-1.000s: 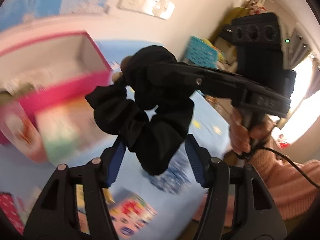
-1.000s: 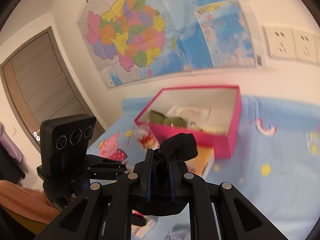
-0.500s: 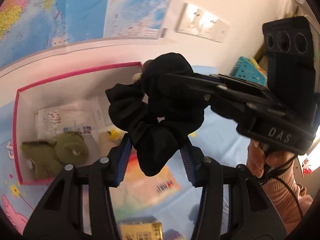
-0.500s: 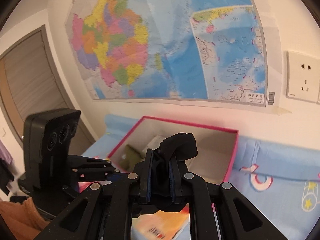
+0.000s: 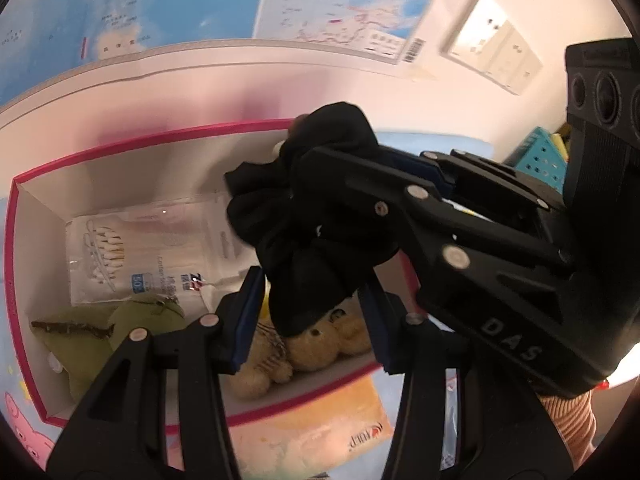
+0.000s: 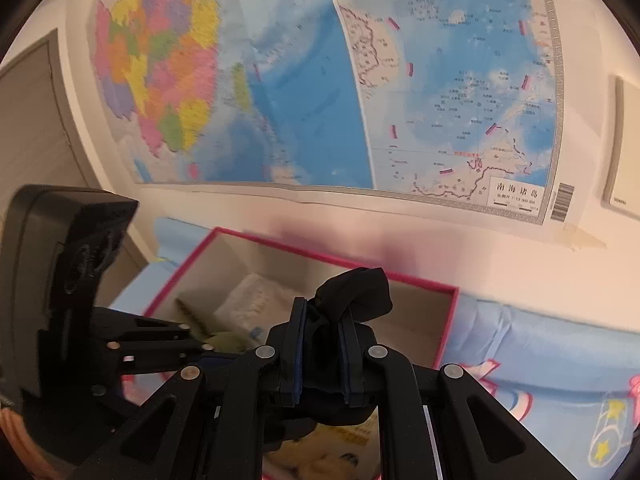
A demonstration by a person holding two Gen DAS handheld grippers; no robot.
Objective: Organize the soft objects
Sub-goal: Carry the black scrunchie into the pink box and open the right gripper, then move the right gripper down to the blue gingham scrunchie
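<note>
A black scrunchie (image 5: 304, 236) hangs over the open pink box (image 5: 120, 146), with my right gripper (image 6: 322, 344) shut on its upper fold. In the left wrist view the right gripper (image 5: 316, 168) reaches in from the right. My left gripper (image 5: 312, 300) is below it, jaws partly apart. The scrunchie's lower end dangles between the blue pads (image 5: 250, 312), close to both, with no clear squeeze. Inside the box lie a cotton swab pack (image 5: 140, 248), a green plush (image 5: 132, 320) and a yellow teddy bear (image 5: 320, 344).
An orange tissue pack (image 5: 320, 432) lies in front of the box on the blue cartoon cloth (image 6: 540, 344). A wall map (image 6: 360, 80) and sockets (image 5: 492, 60) are right behind the box. A turquoise basket (image 5: 540, 156) stands at the far right. A striped sleeve (image 5: 568, 420) shows lower right.
Both grippers have carried the scrunchie from beside the box to above its inside. The left jaws have narrowed around the scrunchie's lower end. The right grip is unchanged.
</note>
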